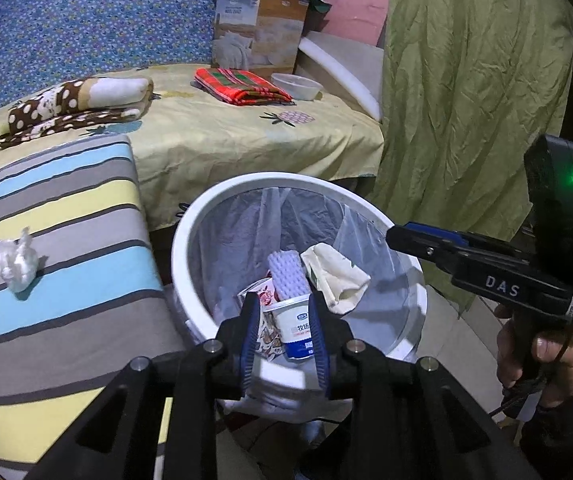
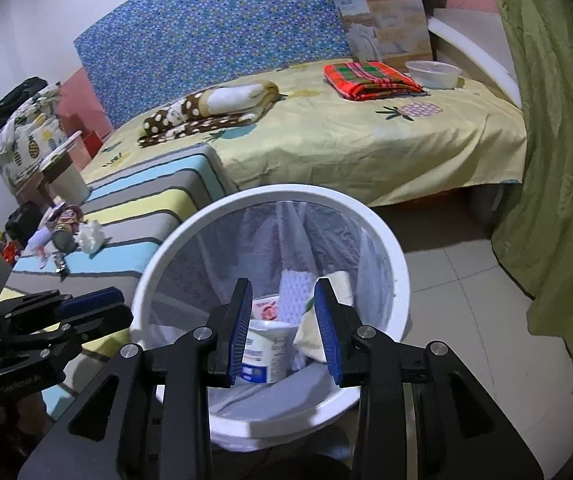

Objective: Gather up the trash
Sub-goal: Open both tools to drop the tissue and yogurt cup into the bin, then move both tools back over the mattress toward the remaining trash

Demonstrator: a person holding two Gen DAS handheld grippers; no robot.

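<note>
Left gripper [image 1: 283, 330] spread, perhaps just clear of the white yogurt cup [image 1: 295, 330] in the bin [image 1: 190, 232]

Cup [image 1: 296, 330] in bin [image 1: 190, 240], bed [image 1: 226, 136] behind.

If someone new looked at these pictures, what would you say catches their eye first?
The white trash bin fills the centre, lined with a clear bag and holding a yogurt cup, a purple sponge and a wrapper. Both grippers, left and right, point into it. A crumpled tissue lies on the striped cushion beside it.
</note>
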